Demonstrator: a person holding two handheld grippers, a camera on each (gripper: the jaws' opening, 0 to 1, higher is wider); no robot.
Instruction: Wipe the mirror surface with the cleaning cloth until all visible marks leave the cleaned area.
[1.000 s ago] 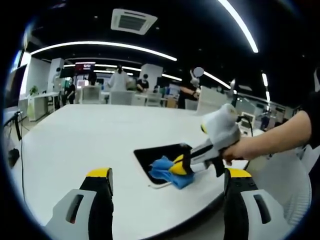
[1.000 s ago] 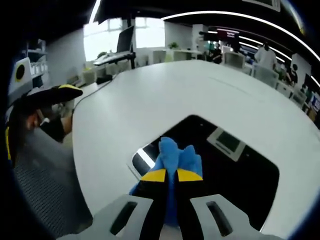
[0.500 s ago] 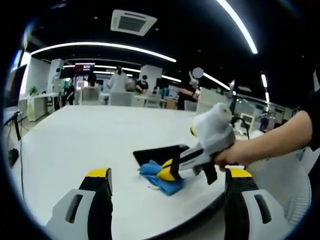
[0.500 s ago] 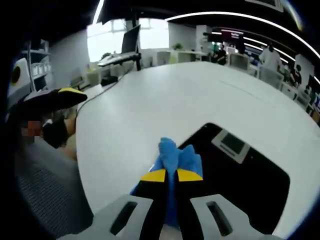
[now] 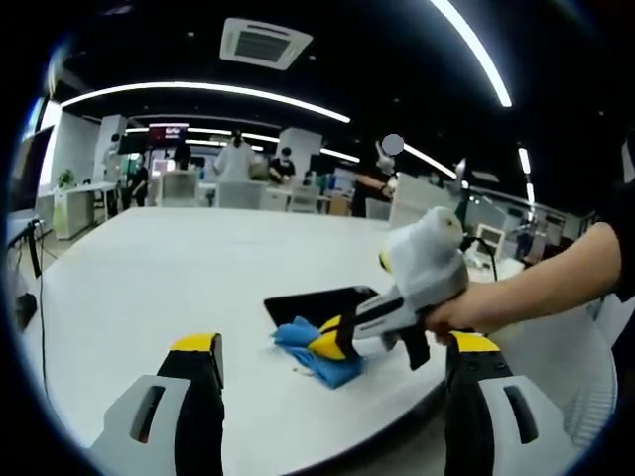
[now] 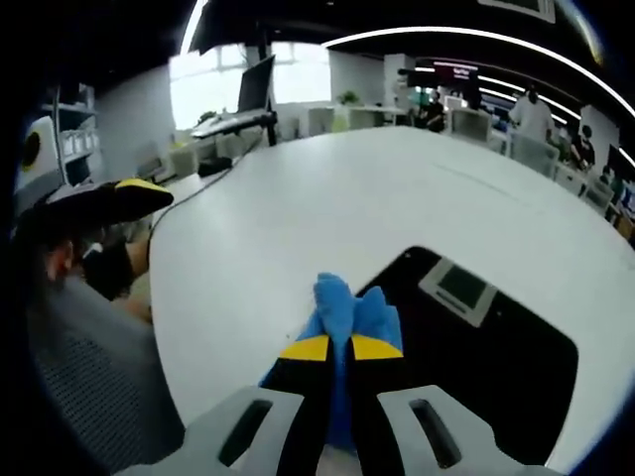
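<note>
The mirror (image 6: 486, 342) is a dark flat panel lying on the white table (image 6: 298, 188), and its glass reflects a ceiling vent. My right gripper (image 6: 342, 347) is shut on the blue cloth (image 6: 347, 302), pressing it down at the mirror's left edge, partly on the table. In the left gripper view the mirror (image 5: 319, 299) lies mid-table with the blue cloth (image 5: 303, 340) in front of its near corner. There a hand (image 5: 451, 315) holds the right gripper (image 5: 329, 344). My left gripper (image 5: 335, 345) hangs wide open above the table's near side with nothing between its jaws.
The left gripper (image 6: 124, 193) shows at the left of the right gripper view, off the table's rim. A grey mesh chair (image 6: 69, 377) stands by the near edge. Desks, a monitor (image 6: 248, 84) and several people fill the far room.
My right gripper has dragged the cloth off the mirror's near corner toward the table beside it. Over the last half second it has barely shifted. The left gripper has stayed put.
</note>
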